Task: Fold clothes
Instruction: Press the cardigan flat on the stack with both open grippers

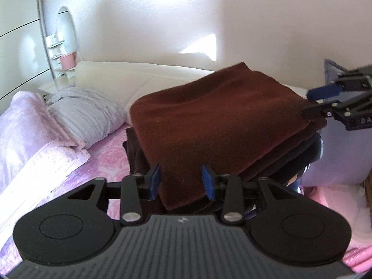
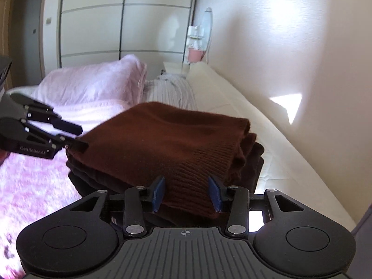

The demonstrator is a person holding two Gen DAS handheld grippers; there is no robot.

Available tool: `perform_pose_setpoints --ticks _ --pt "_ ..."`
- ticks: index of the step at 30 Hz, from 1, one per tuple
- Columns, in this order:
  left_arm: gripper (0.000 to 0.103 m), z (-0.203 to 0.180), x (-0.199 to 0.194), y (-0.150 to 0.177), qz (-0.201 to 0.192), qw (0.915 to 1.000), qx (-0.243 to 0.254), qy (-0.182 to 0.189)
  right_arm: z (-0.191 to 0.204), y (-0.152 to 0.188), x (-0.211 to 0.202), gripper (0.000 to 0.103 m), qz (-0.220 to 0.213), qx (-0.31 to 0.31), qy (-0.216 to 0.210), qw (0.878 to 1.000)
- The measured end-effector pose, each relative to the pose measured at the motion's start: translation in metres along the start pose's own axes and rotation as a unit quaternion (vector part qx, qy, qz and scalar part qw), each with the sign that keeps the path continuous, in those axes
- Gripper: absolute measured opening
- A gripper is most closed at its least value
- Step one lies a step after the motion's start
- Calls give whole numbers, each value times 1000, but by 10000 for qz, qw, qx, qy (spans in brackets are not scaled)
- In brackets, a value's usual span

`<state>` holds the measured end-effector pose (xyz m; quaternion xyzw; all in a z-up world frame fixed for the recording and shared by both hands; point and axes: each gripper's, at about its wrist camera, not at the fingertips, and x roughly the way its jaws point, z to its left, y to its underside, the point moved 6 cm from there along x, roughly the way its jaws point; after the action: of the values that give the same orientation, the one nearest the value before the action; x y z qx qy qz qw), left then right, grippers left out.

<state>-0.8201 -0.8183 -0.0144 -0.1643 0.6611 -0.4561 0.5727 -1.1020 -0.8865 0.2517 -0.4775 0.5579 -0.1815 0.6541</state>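
Observation:
A folded maroon sweater point(image 1: 220, 121) point(image 2: 167, 139) lies on top of a stack of dark folded clothes point(image 1: 293, 162) point(image 2: 257, 158) on the bed. My left gripper point(image 1: 182, 182) point(image 2: 80, 136) is at one near corner of the sweater. Its blue pads point(image 1: 154, 181) stand either side of the cloth with no visible pinch. At the other near corner is my right gripper point(image 2: 187, 194) point(image 1: 311, 103), with its jaws apart around the knit edge. Both look open. The lower layers of the stack are mostly hidden.
The stack sits on a pink flowered bedspread point(image 1: 109, 160) point(image 2: 30, 186). A striped grey pillow point(image 1: 86, 114) point(image 2: 169, 90) and a pink folded quilt point(image 2: 93, 81) lie beyond. A cream headboard point(image 2: 244, 107) runs along the wall, with a wardrobe point(image 2: 93, 23) behind. A bluish pillow point(image 1: 337, 153) is at the right.

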Motion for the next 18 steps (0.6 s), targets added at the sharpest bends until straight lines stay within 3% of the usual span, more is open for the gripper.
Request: perform_pose_setpoints --ticks 2,3,4,6,18 --pt "47 0 -6 0 6 9999 -127 -108 -1 5 -8 60 -72 279 58 9996" --pt "55 1 -9 0 9 9997 -191 -163 -1 7 -10 78 -99 418 85 9990" --pt "59 1 -14 -1 3 9994 -256 -252 0 10 -13 84 -125 541 99 9984" --pt "70 2 -25 -1 -4 9986 -358 -398 5 13 -19 84 -145 751 104 9970" --pt "92 0 -54 15 115 9987 -355 -348 54 24 -39 84 180 1203 270 9922"
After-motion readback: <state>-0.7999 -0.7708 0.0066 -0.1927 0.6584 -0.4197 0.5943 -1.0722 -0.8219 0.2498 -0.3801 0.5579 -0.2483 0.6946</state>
